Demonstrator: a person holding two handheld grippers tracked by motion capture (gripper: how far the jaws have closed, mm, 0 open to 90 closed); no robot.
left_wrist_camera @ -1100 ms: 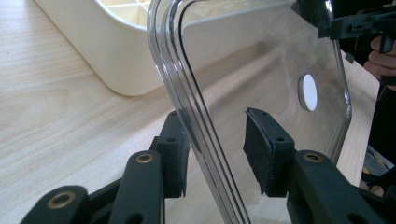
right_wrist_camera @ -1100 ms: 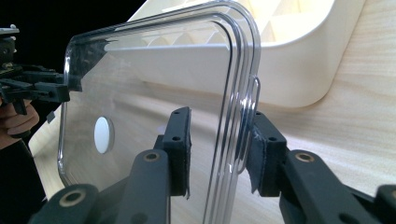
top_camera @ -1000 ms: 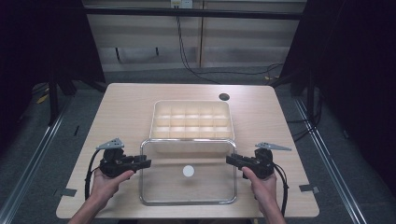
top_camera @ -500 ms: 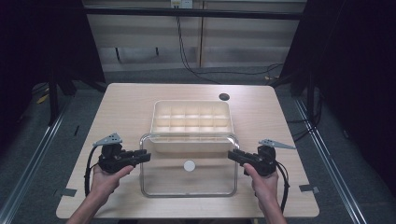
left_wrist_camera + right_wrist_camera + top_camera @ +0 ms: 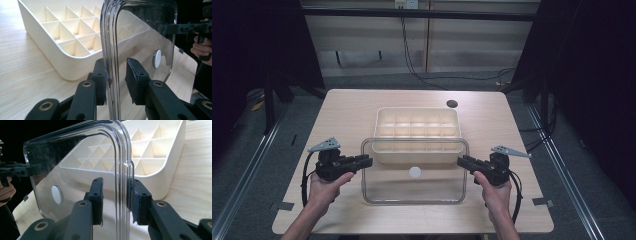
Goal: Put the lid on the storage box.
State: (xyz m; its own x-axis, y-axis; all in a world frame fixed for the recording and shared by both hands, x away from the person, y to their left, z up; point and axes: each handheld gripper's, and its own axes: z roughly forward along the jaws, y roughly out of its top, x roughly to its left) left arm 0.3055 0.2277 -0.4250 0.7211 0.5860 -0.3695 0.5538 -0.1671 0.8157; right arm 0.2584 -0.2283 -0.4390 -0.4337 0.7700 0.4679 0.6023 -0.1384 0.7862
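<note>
A clear rectangular lid [image 5: 412, 192] with a white round knob [image 5: 414, 172] hangs between my two grippers, just above the table. My left gripper [image 5: 368, 161] is shut on the lid's left rim; its jaws have just closed further on it. My right gripper [image 5: 460, 162] is shut on the right rim. The lid's far edge overlaps the near wall of a cream box [image 5: 417, 122] divided into several compartments. In the left gripper view the pads of the left gripper [image 5: 116, 80] straddle the lid's rim [image 5: 110, 37], with the box [image 5: 62, 27] behind. In the right gripper view, the right gripper [image 5: 116, 195] holds the lid's rim [image 5: 122, 157] the same way.
The wooden table [image 5: 352, 110] has a small black round hole [image 5: 452, 104] behind the box. Tape marks [image 5: 542, 201] sit near its front corners. Metal rails run along the floor on both sides, and cables lie on the floor behind the table.
The lid has moved away from the person toward the box, and its far edge now overlaps the box's near wall. Both hands moved with it slightly.
</note>
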